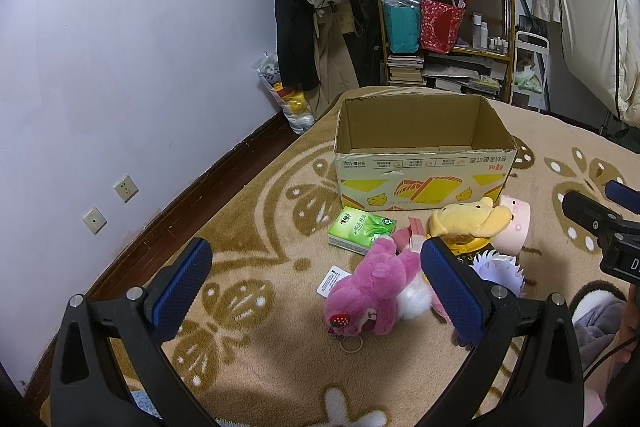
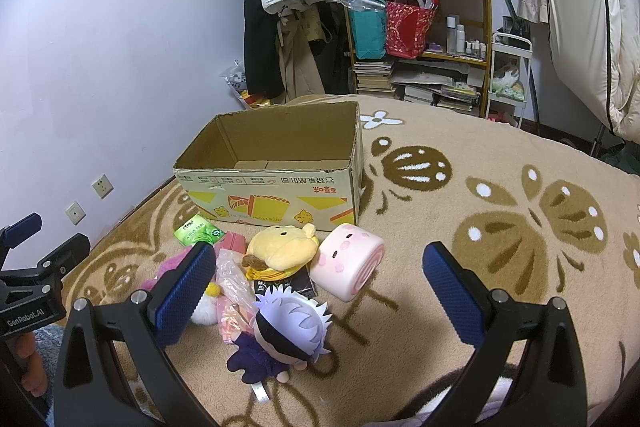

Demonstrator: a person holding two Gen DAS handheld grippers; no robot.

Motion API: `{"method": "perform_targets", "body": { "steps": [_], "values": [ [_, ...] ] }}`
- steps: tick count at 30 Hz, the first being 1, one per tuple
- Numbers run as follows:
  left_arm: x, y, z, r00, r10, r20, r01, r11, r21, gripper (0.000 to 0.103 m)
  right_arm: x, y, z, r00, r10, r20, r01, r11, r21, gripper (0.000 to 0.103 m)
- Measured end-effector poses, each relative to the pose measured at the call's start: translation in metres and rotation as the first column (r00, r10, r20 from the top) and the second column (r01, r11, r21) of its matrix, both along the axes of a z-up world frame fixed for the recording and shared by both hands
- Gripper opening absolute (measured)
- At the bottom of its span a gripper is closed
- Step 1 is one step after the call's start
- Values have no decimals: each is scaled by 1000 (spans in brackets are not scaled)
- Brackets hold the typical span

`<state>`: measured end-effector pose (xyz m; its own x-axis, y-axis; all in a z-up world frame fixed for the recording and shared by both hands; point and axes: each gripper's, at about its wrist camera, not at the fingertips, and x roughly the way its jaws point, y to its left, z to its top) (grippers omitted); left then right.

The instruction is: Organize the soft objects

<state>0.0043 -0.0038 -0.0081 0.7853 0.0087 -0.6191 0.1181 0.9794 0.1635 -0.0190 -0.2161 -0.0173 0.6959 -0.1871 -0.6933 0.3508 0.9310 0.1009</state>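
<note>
Plush toys (image 1: 372,291) before cardboard box (image 1: 420,163) (tissue pack (image 1: 360,229) among them) | both grippers (image 1: 316,291) (image 2: 320,301) spread, empty

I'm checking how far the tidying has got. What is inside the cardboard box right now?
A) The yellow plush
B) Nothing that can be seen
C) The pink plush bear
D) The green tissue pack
B: the cardboard box shows only its bare bottom flaps, while the pink plush bear, the yellow plush and the green tissue pack all lie on the blanket in front of it.
</note>
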Motion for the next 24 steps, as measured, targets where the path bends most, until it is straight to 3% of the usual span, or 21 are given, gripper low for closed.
{"method": "perform_targets", "body": {
  "steps": [13, 21, 24],
  "values": [
    [2, 4, -5, 1000, 14, -16, -14, 1000, -9, 103, 1, -1, -1, 1000, -1, -4, 1, 1000, 1, 103],
    [26, 9, -21, 990, 19, -140, -25, 999, -43, 103, 9, -7, -15, 1000, -20, -22, 21, 999, 48, 103],
    [41, 10, -33, 975, 4, -221, -22, 997, -78, 103, 18, -13, -20, 999, -34, -42, 37, 998, 56, 103]
  ]
}}
